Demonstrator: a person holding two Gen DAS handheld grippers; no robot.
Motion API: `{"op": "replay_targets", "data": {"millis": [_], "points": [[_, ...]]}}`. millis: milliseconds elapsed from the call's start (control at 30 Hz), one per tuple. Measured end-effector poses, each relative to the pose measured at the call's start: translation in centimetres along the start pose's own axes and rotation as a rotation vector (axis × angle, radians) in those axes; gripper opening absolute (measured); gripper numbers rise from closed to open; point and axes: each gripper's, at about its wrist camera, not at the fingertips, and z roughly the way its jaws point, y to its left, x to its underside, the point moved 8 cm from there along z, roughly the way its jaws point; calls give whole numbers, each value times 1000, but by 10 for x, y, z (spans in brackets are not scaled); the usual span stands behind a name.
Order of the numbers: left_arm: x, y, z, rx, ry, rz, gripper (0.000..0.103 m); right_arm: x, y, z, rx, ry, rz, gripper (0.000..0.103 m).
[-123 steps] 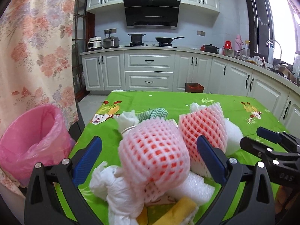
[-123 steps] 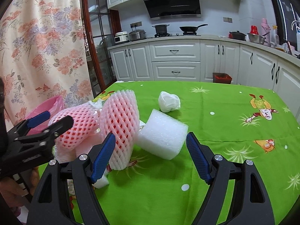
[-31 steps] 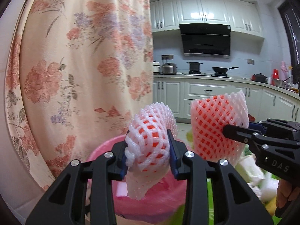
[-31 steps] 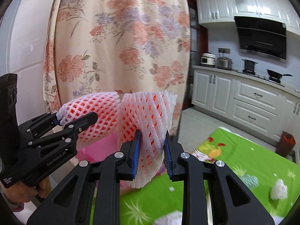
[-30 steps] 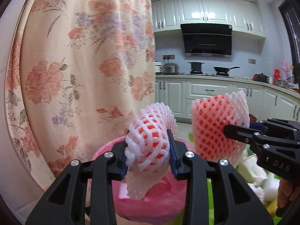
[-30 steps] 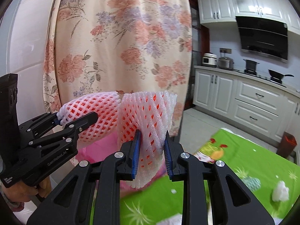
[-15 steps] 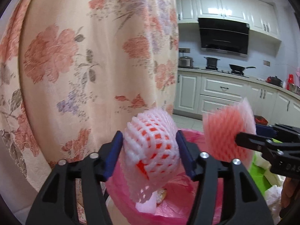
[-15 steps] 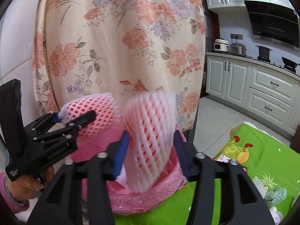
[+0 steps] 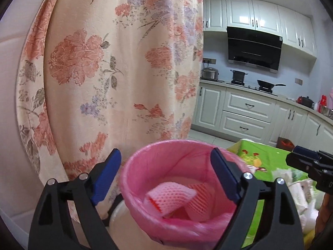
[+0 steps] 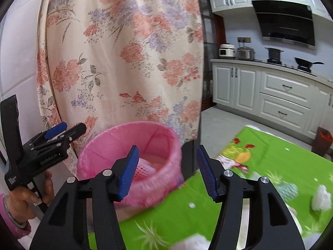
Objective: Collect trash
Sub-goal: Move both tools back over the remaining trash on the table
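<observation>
A bin lined with a pink bag (image 9: 145,166) stands beside the table, in front of a floral curtain. Two pink foam fruit nets (image 9: 172,195) lie inside it; one shows in the right wrist view (image 10: 143,167). My left gripper (image 9: 166,175) is open and empty, held over the bin's mouth; it also shows in the right wrist view (image 10: 62,131). My right gripper (image 10: 166,170) is open and empty, just right of the bin, above the table's edge; its tip shows in the left wrist view (image 9: 308,162).
The floral curtain (image 10: 124,52) hangs close behind the bin. The table has a green cartoon cloth (image 10: 260,160) with a white wad (image 10: 321,198), a green-striped net (image 10: 288,188) and more white trash (image 9: 299,189). Kitchen cabinets (image 10: 281,95) line the far wall.
Both grippers opened and the two foam nets dropped into the pink bin. Both views have tilted down toward the bin.
</observation>
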Motion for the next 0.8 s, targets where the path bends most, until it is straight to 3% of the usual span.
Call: {"op": "replay_targets", "data": {"millis": [267,467,800], "points": [[16,-59,-28,97,14,42,95,31,-40,-57,114,0,41,59],[38,-116,-41,185,48,54,97,60,-75,-98,206,5,89,62],[73,-179,-58,246,74,143,98,104,-116,-148,310,12,166,63]]}}
